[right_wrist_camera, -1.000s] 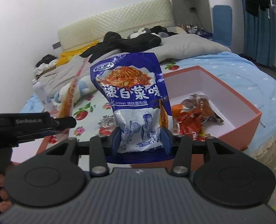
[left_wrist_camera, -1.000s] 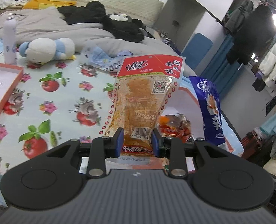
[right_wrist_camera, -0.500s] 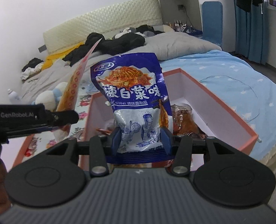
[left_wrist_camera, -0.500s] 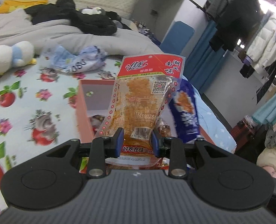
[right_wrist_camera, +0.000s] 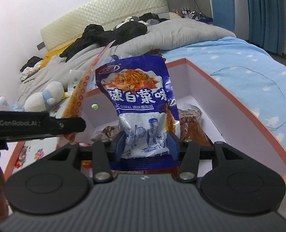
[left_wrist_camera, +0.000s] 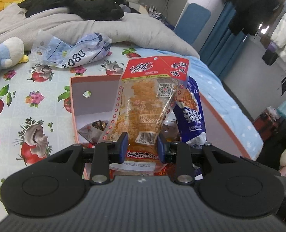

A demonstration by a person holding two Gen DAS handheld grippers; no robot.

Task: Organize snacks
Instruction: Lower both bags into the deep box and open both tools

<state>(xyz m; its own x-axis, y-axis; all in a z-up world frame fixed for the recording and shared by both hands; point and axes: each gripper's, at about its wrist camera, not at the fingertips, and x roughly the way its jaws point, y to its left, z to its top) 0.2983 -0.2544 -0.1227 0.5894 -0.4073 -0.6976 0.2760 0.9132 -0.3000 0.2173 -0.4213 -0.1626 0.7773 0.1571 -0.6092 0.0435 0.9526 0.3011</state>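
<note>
My left gripper [left_wrist_camera: 142, 146] is shut on the bottom of a clear snack packet with a red top [left_wrist_camera: 148, 104], held upright over the orange-rimmed box [left_wrist_camera: 73, 104]. My right gripper [right_wrist_camera: 145, 147] is shut on a blue and white snack packet [right_wrist_camera: 141, 100], also upright above the same box [right_wrist_camera: 230, 100]. In the left wrist view the blue packet [left_wrist_camera: 191, 116] shows just right of the red one. In the right wrist view the left gripper's body [right_wrist_camera: 36, 124] and the red packet's edge [right_wrist_camera: 81, 94] reach in from the left. Several snack packets [right_wrist_camera: 191, 125] lie on the box floor.
The box rests on a bed with a fruit-print sheet [left_wrist_camera: 17, 89]. A crumpled plastic bag [left_wrist_camera: 73, 52], a plush toy [left_wrist_camera: 3, 56], a grey duvet [left_wrist_camera: 84, 29] and black clothes [left_wrist_camera: 88, 5] lie behind it. The light blue cover [right_wrist_camera: 249, 63] runs to the bed's right edge.
Both grippers have moved over the box and lower, each still carrying its packet. The box now fills more of both views.
</note>
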